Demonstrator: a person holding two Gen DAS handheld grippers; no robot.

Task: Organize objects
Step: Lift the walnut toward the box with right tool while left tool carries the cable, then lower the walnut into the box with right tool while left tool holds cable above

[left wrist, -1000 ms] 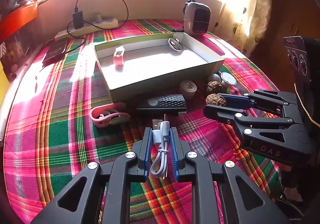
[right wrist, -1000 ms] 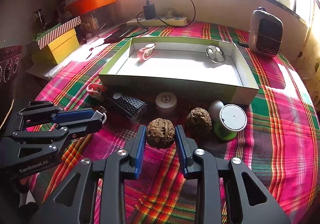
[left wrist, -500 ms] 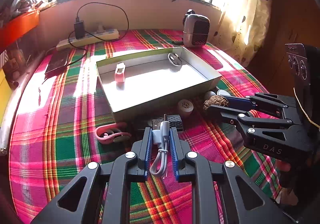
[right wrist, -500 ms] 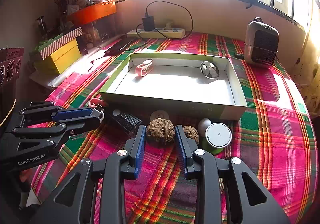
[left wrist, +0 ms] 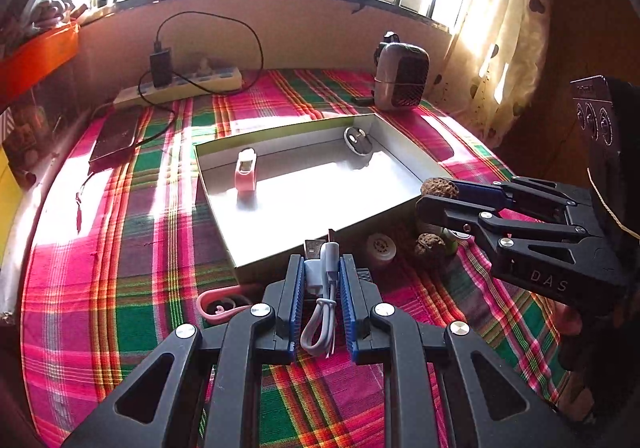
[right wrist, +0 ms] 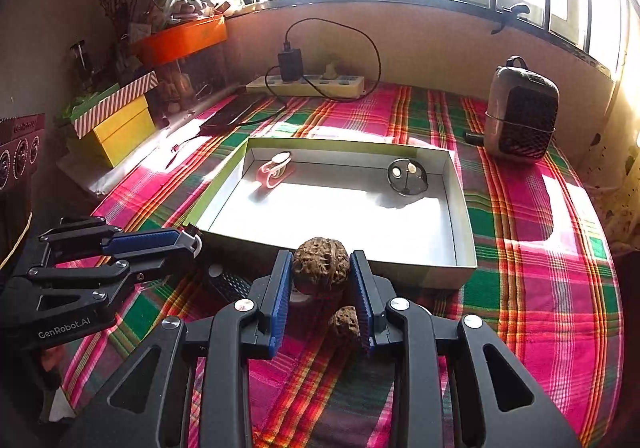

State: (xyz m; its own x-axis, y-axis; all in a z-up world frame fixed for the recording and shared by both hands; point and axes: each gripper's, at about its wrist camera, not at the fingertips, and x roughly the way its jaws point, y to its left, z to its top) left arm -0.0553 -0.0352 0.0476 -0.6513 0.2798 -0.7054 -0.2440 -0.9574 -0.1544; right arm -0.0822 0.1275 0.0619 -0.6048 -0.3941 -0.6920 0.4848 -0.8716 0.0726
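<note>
Between the fingers of the left gripper (left wrist: 320,276) one white USB cable (left wrist: 322,280), folded into a loop, is pinched, its two plugs sticking out past the fingertips and the loop hanging behind them. One walnut (right wrist: 321,265) is clamped between the blue pads of the right gripper (right wrist: 322,276), raised off the surface. Just ahead of both pairs of fingertips one open cardboard box (right wrist: 460,248) is seen on the plaid-covered surface (right wrist: 540,288); two things are counted inside it, a pink clip-shaped piece (right wrist: 274,171) far ahead to the left and a round dark item (right wrist: 407,177) far ahead to the right. Below the right fingers a second walnut (right wrist: 347,325) is left on the cloth, so two walnuts are counted in all. Beneath and beside the fingertips, against the box's near wall, one small white round object (left wrist: 381,247), one black perforated gadget (right wrist: 230,285) and one pink loop-shaped piece (left wrist: 220,306) are seen; a green-based item is mostly hidden behind the right gripper. Far beyond the box, one power strip (right wrist: 308,85) with one black charger (right wrist: 290,64) and one small heater (right wrist: 520,116) are set by the wall.
</note>
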